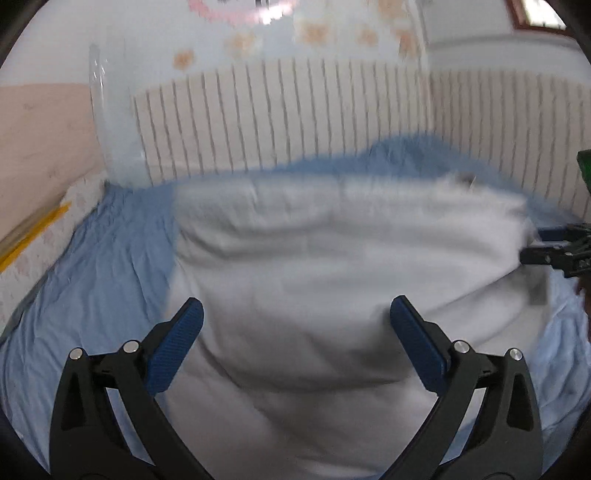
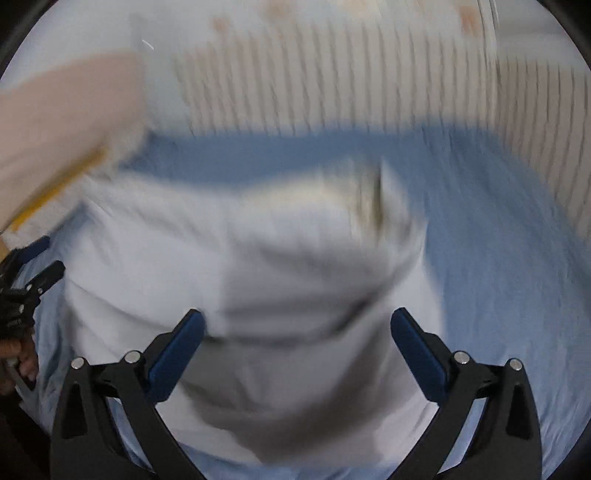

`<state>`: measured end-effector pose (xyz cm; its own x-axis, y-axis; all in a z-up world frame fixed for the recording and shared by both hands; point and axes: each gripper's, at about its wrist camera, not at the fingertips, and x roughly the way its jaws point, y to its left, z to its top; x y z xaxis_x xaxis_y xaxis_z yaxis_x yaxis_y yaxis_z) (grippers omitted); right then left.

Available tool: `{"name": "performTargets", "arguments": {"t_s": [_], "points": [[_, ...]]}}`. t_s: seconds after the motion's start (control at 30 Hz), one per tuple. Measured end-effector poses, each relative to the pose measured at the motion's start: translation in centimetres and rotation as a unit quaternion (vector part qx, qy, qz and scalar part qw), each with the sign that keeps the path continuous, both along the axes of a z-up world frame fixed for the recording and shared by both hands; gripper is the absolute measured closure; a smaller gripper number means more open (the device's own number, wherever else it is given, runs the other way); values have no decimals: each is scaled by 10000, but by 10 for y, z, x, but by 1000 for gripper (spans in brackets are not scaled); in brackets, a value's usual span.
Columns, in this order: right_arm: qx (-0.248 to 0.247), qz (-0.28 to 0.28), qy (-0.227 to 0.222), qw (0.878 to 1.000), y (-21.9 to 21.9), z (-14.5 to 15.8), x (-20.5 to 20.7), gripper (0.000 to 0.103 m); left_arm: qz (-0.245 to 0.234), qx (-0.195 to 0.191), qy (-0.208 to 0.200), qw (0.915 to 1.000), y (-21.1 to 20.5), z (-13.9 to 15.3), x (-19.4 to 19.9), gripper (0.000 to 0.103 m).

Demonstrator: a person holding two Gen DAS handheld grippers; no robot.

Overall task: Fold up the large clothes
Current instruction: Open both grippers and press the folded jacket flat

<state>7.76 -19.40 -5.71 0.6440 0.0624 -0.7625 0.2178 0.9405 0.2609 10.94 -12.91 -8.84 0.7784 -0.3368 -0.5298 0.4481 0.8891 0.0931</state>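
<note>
From the left wrist camera, the left claw [image 1: 295, 314] stands with its two blue-padded fingers [image 1: 177, 347] spread wide apart, nothing pinched between them. Below and ahead of it lies a white garment [image 1: 314, 258], folded into a broad, rounded bundle that fills the middle of the picture. The garment rests on a bed covered by a blue sheet [image 1: 103, 266], which shows creased on the left and as a paler strip at the lower right. The far edge of the garment carries a small dark mark near its right corner; what it is cannot be told. Behind the bed runs a slatted headboard [image 1: 295, 118] of pale vertical bars, and above it a wall [image 1: 258, 33] with faint orange and pink patterns. At the right edge of the picture the right claw [image 1: 557, 251] reaches in beside the right end of the garment; whether it touches the cloth cannot be told.

From the right wrist camera the picture is blurred. The right claw [image 2: 295, 325] also has its fingers [image 2: 417, 354] set wide apart with nothing gripped, hanging over the white garment [image 2: 240, 266]. The garment lies on the blue sheet [image 2: 498, 240], with the headboard [image 2: 332, 81] beyond. At the left edge the left claw [image 2: 37, 273] shows near the garment's left side, and under it part of a hand [image 2: 18, 354].
</note>
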Motion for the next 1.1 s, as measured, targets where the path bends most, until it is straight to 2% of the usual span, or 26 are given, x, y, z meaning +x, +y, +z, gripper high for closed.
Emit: {"name": "performTargets", "arguments": {"t_s": [0.03,0.1,0.17,0.4,0.53,0.6,0.67,0.73,0.83,0.97,1.1], "points": [[109,-51,73,9999,-2,-7,4,2,54,-33,140,9999,1,-5,9,3],[45,-149,26,9999,-6,-10,15,2,280,-472,465,9974,10,-10,31,3],[-160,-262,-228,9993,-11,-6,33,2,510,-730,532,9946,17,-9,52,3],[-187,-248,-708,9970,-31,-15,98,2,1002,-505,502,9924,17,-19,132,3],[114,-367,-737,9965,-46,-20,148,2,1171,-562,571,9899,11,-26,182,3],[418,-482,-699,9955,-53,-36,166,2,1241,-572,791,9875,8,-40,213,3],[701,-470,-747,9936,-59,-54,176,1,1342,-932,1146,9799,20,-63,239,3],[944,-522,-843,9906,-66,-67,181,1,1483,-1265,1271,9726,30,-73,255,3],[963,-532,-686,9916,-69,-73,189,1,1597,-1324,1339,9690,32,-86,261,3],[884,-581,-569,9928,-70,-80,191,1,1677,-993,1216,9733,25,-89,259,3],[669,-592,-558,9944,-64,-81,192,1,1662,-1069,1228,9726,24,-90,261,3]]}}
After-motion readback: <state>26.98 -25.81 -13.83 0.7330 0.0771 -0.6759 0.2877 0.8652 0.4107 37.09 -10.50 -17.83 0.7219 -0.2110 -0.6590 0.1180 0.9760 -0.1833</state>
